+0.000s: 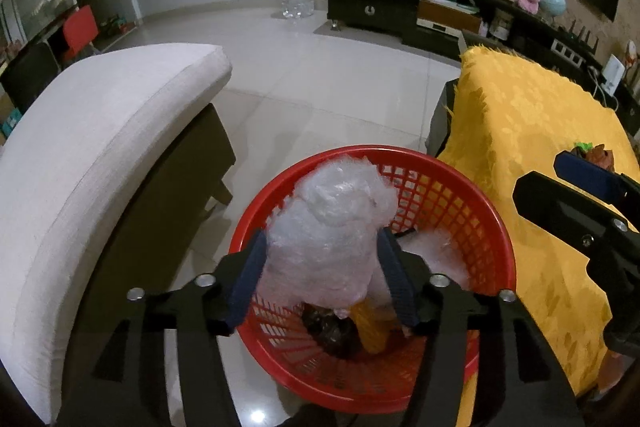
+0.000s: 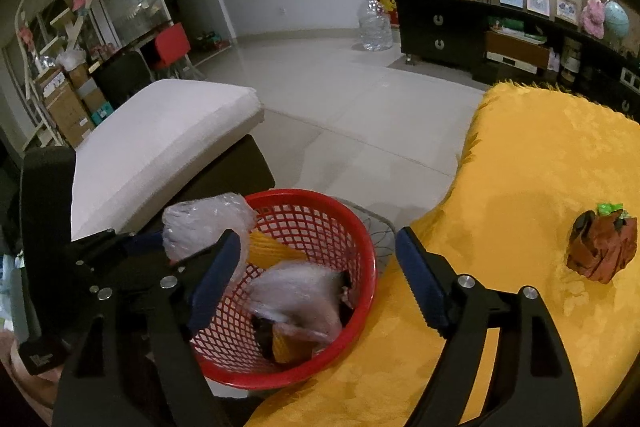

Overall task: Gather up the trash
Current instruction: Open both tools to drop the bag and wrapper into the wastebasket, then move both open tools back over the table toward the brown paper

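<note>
Left wrist view: looks down over a red basket and a tiled floor.
Left tool (image 1: 323, 269): closed on a crumpled wad of clear plastic wrap (image 1: 332, 231), one blue pad pressed against each side of it.
Plastic wrap position: held above the red mesh basket (image 1: 472, 211), over its near half.
Basket contents: a second clear plastic bundle (image 1: 440, 251), a black crumpled bag (image 1: 332, 333) and a yellow piece (image 1: 372, 327) lie at the bottom.
Basket place: on the floor between a white cushioned seat (image 1: 100, 147) on the left and a yellow cloth (image 1: 532, 147) draped over a worktop on the right, just beside the cloth's edge.
Right tool in this view (image 1: 576, 187): comes in from the right edge above the yellow cloth; its opening cannot be told here.

Right wrist view: looks across the basket and the cloth.
Right tool (image 2: 316, 275): spread wide and holding nothing, the left finger over the basket (image 2: 360, 227), the right finger over the yellow cloth (image 2: 540, 167).
Left tool in this view (image 2: 188, 239): at the near left, gripping the plastic wrap (image 2: 204, 223) at the basket's left rim.
Remaining trash: a crumpled reddish-brown wrapper (image 2: 602, 247) with a green scrap on top lies on the cloth, well right of the basket.
</note>
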A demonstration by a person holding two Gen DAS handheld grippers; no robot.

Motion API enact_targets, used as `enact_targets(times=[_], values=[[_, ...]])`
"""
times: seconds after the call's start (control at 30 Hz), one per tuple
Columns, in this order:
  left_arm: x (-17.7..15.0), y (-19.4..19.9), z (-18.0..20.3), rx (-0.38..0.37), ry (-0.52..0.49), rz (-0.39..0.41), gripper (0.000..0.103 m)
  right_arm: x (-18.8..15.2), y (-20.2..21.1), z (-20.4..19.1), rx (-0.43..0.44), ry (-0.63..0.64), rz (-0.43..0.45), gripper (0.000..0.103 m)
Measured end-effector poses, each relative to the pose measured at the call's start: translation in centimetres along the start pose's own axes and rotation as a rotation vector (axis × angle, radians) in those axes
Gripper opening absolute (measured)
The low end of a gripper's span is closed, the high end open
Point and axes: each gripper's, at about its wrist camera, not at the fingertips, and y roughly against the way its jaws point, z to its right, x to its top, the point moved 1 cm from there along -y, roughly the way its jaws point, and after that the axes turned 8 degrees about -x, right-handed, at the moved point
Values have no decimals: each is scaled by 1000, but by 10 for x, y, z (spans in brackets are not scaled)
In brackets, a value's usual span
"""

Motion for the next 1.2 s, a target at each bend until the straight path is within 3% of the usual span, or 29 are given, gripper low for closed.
enact_targets(times=[0.23, 0.73, 0.9, 1.1, 1.2], values=[[2, 6, -4, -12, 30, 33, 68, 2, 10, 7, -15, -23, 27, 78], [14, 25, 24, -73, 4, 132, 77, -14, 40, 57, -184, -65, 72, 78], [14, 30, 41, -102, -23, 166, 79, -26, 54, 88, -272, -78, 86, 78], [14, 30, 71, -140, -67, 178, 82, -38, 79, 142, -346, -186, 102, 78], [12, 27, 87, -145, -101, 175, 82, -46, 92, 168, -405, -235, 113, 83]])
